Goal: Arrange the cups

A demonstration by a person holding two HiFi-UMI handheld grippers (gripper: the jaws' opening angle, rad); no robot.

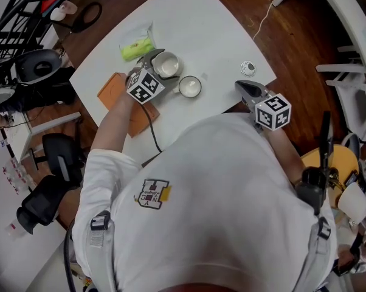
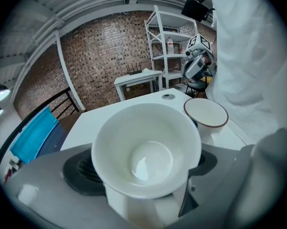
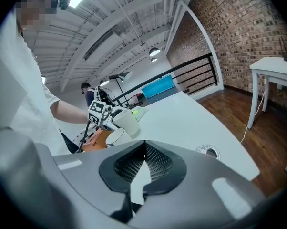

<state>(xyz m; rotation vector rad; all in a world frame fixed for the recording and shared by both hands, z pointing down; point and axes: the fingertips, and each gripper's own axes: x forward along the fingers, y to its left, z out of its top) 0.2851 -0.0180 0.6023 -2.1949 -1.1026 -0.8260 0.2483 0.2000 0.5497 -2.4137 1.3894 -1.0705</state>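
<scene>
Clamping one cup (image 2: 146, 149) by its wall, the left gripper (image 1: 158, 66) holds it tilted above the table (image 1: 195, 23) near its front edge, probably to set it beside the second cup (image 1: 189, 87); the right gripper (image 1: 244, 89) idles closed, empty.

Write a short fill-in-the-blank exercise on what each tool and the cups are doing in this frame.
1. The left tool is shut on a white ____.
2. The other cup stands upright on the white ____.
3. The right tool has its jaws ____, with nothing between them.
4. The packet lying beyond the cups is ____ in colour.
Missing words: cup; table; shut; green.
</scene>
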